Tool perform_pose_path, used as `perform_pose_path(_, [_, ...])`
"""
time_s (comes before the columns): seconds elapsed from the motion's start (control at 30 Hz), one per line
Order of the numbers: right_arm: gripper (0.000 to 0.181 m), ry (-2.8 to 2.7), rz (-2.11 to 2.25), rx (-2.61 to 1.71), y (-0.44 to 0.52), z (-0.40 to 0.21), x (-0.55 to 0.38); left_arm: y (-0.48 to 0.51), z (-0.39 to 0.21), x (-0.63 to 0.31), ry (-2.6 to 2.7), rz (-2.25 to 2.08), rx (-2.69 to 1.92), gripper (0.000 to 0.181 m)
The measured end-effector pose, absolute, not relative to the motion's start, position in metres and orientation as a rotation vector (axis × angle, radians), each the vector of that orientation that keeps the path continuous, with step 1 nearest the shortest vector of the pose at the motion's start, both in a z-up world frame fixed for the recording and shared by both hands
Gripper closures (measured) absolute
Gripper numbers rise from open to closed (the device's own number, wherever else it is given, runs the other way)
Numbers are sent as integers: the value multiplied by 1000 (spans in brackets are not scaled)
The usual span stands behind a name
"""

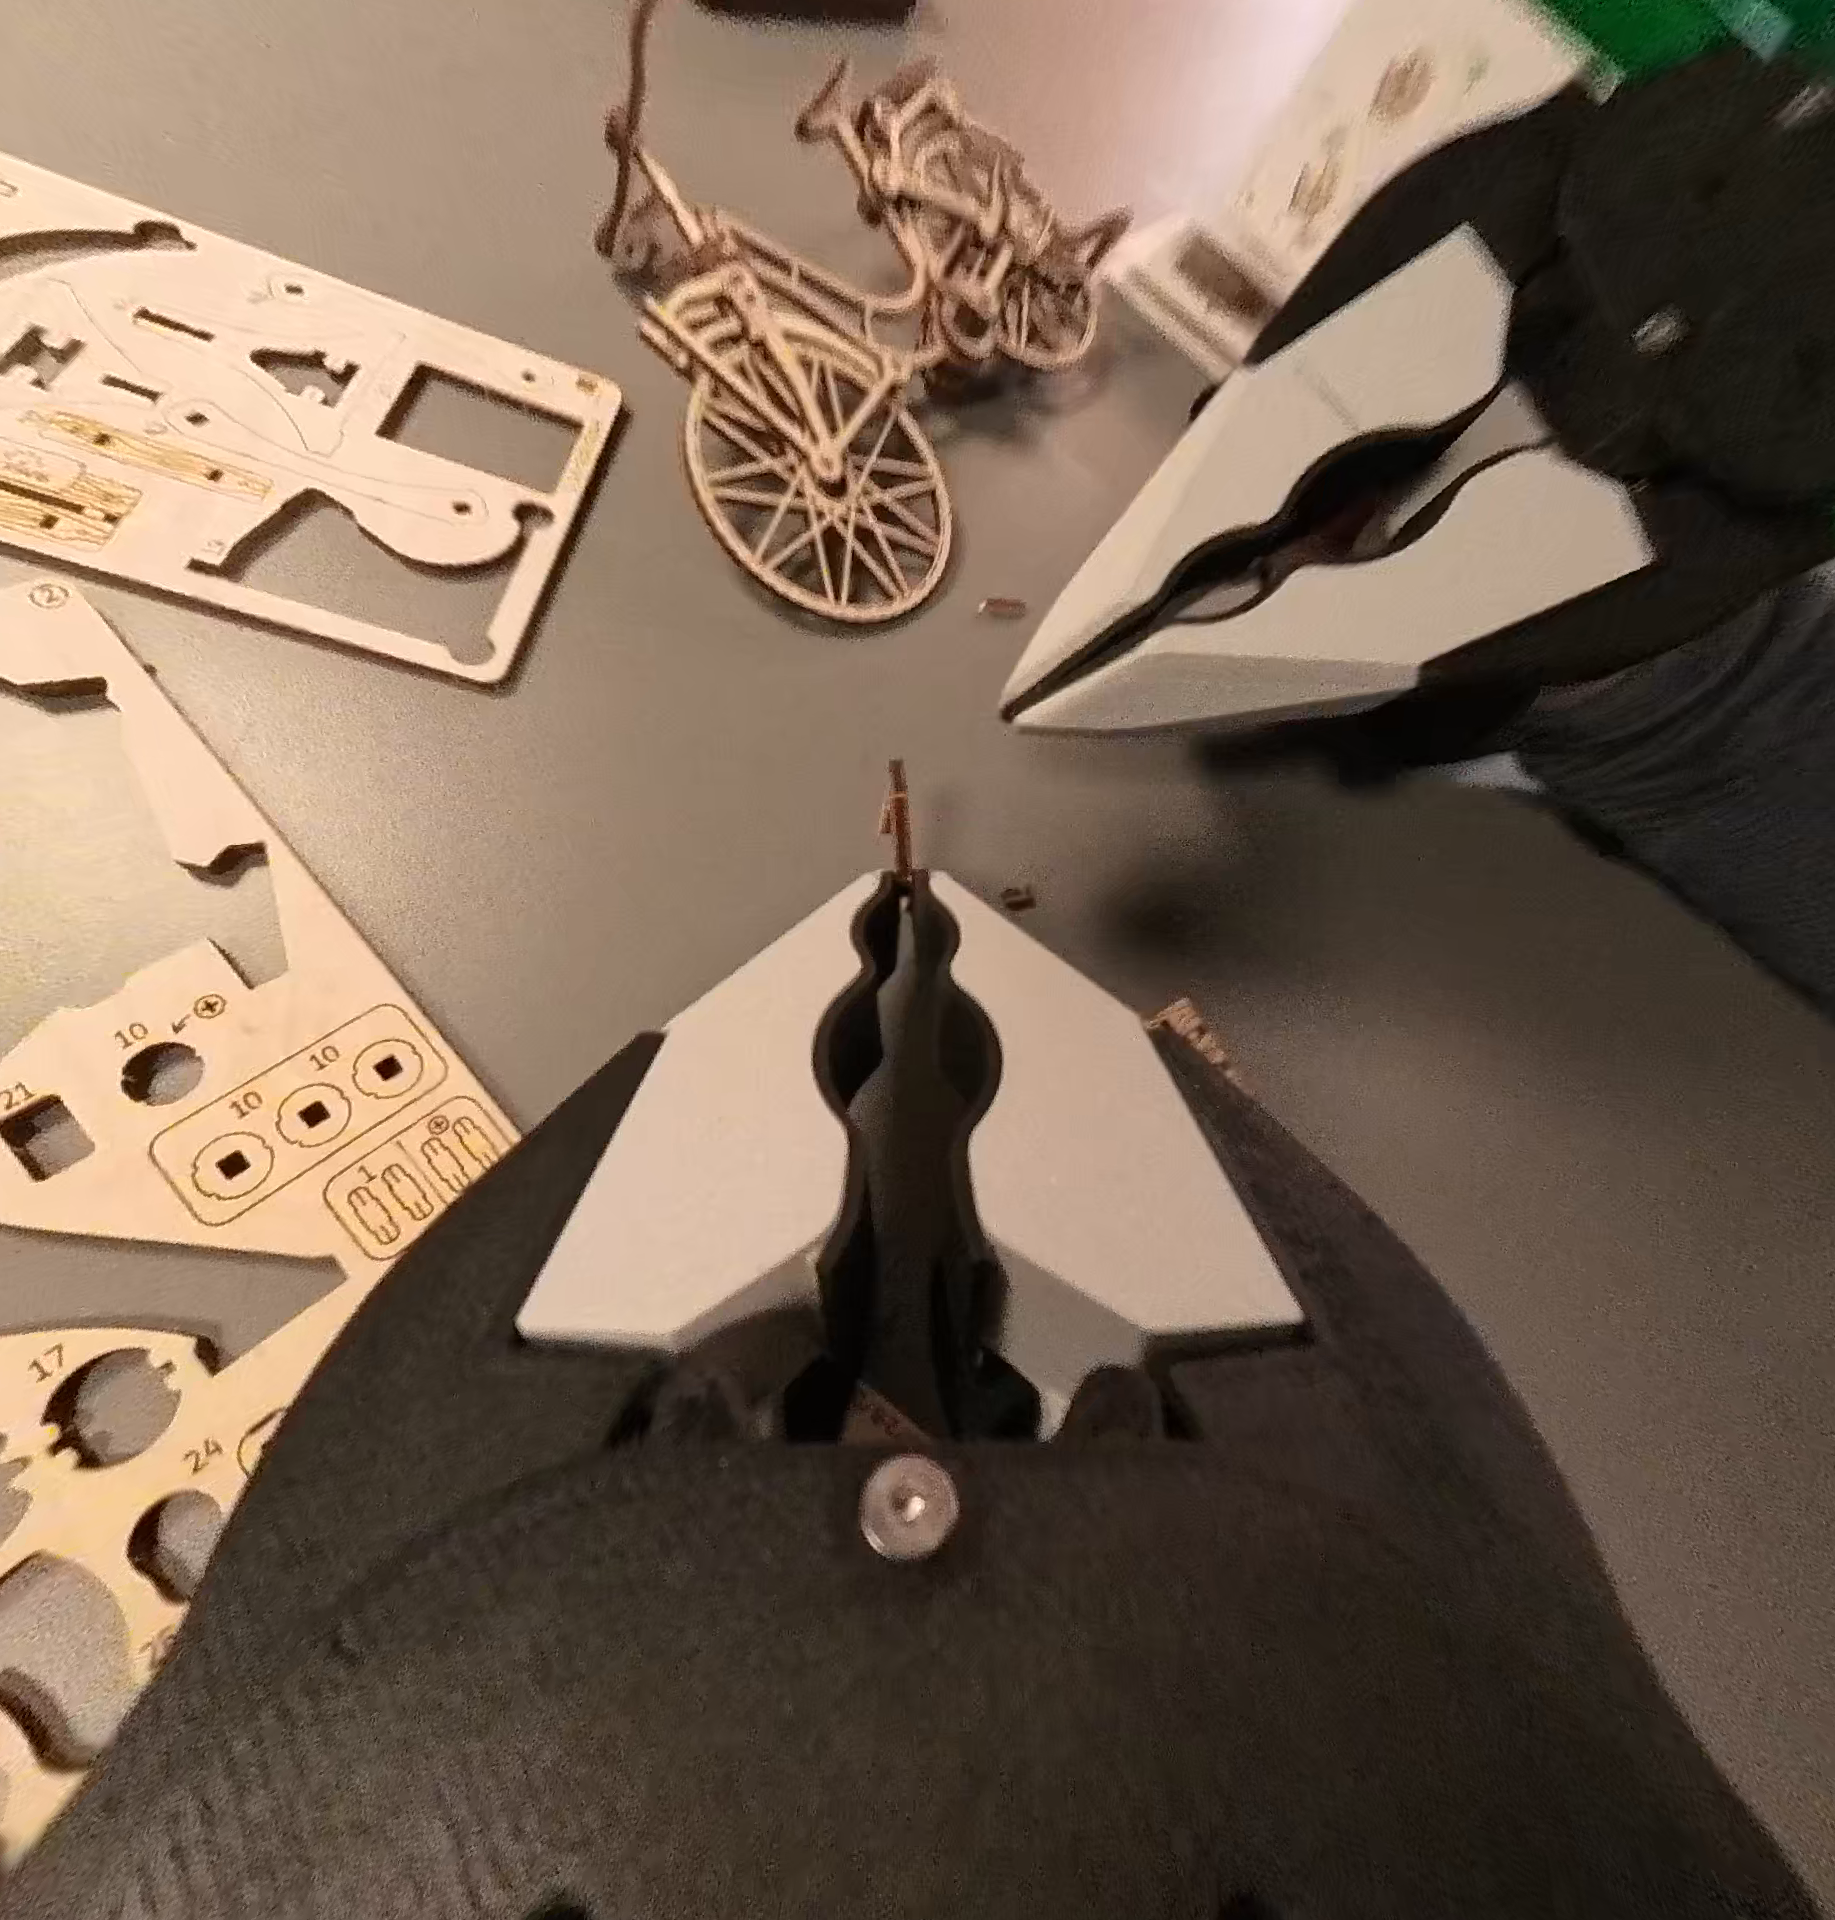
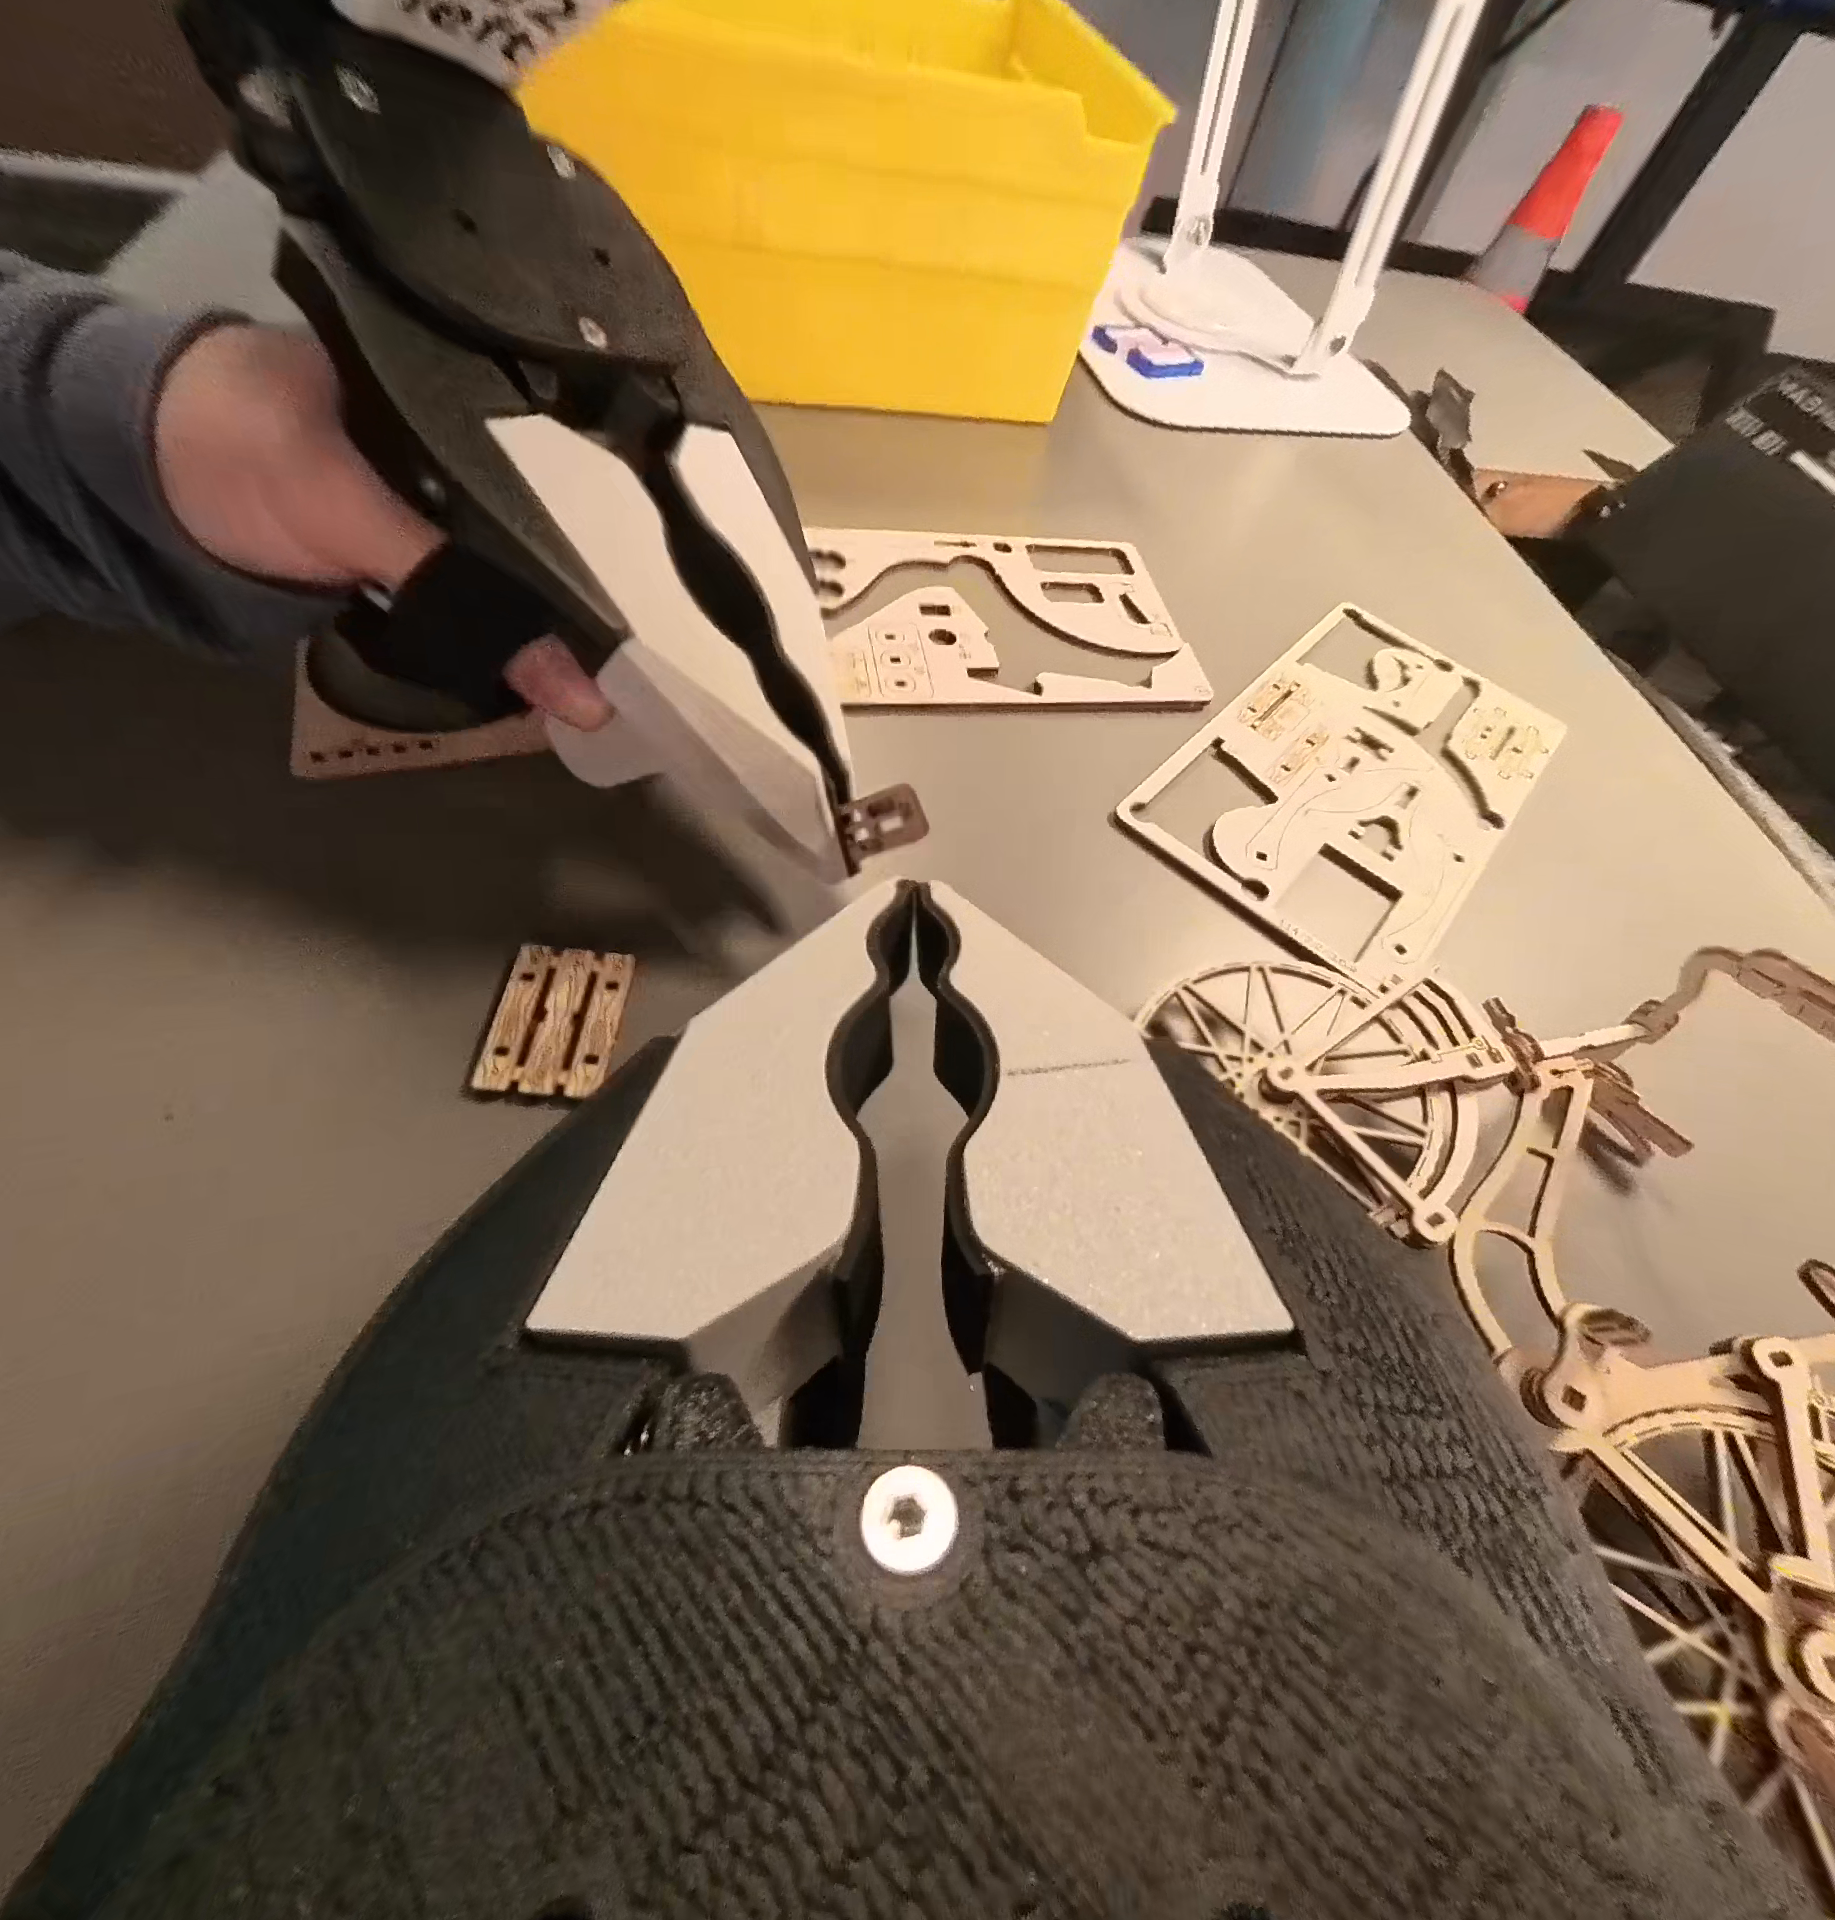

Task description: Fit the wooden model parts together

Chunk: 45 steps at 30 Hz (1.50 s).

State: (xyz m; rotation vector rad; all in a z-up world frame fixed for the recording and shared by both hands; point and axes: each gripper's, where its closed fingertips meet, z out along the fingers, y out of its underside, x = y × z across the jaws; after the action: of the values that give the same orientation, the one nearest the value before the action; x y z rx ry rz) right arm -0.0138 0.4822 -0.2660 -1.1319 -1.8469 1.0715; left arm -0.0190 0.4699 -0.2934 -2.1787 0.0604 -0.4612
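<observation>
My left gripper (image 1: 905,881) is shut on a small flat wooden part (image 1: 898,821), seen edge-on; in the right wrist view the same gripper (image 2: 842,831) holds the brown part (image 2: 882,816) above the table. My right gripper (image 2: 911,891) is shut and empty, its tip just below that part; it also shows in the left wrist view (image 1: 1012,707) to the upper right. A partly built wooden bicycle model (image 1: 819,416) lies on the table, also in the right wrist view (image 2: 1412,1101). A small slatted wooden piece (image 2: 551,1020) lies left of my right gripper.
Punched plywood sheets lie on the grey table (image 1: 269,436) (image 1: 144,1039) (image 2: 1339,790) (image 2: 996,613). A yellow bin (image 2: 871,208), a white stand (image 2: 1256,343) and an orange cone (image 2: 1552,208) stand at the back. A black box (image 2: 1765,520) sits at the right edge. Tiny wood scraps (image 1: 1001,605) lie nearby. Only a small space, under 4 cm, lies between the two pairs of fingers. About 7 cm separates my left fingertips from the small slatted wooden piece (image 2: 551,1020).
</observation>
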Motion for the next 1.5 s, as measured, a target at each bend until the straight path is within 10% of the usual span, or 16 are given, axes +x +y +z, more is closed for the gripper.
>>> perform_pose_path(0.27, [146,-1794,1203,-1101,483,-252,-9,471,-265,-30,158,-295,-1996,181])
perform_pose_path(0.87, [147,-2011,1015,-740,437,-258,1,465,-267,-31,1352,1228,-1475,180])
perform_pose_path(1.5, [130,-2071,847,-1227,482,-302,1,468,-250,-73,241,167,-1883,180])
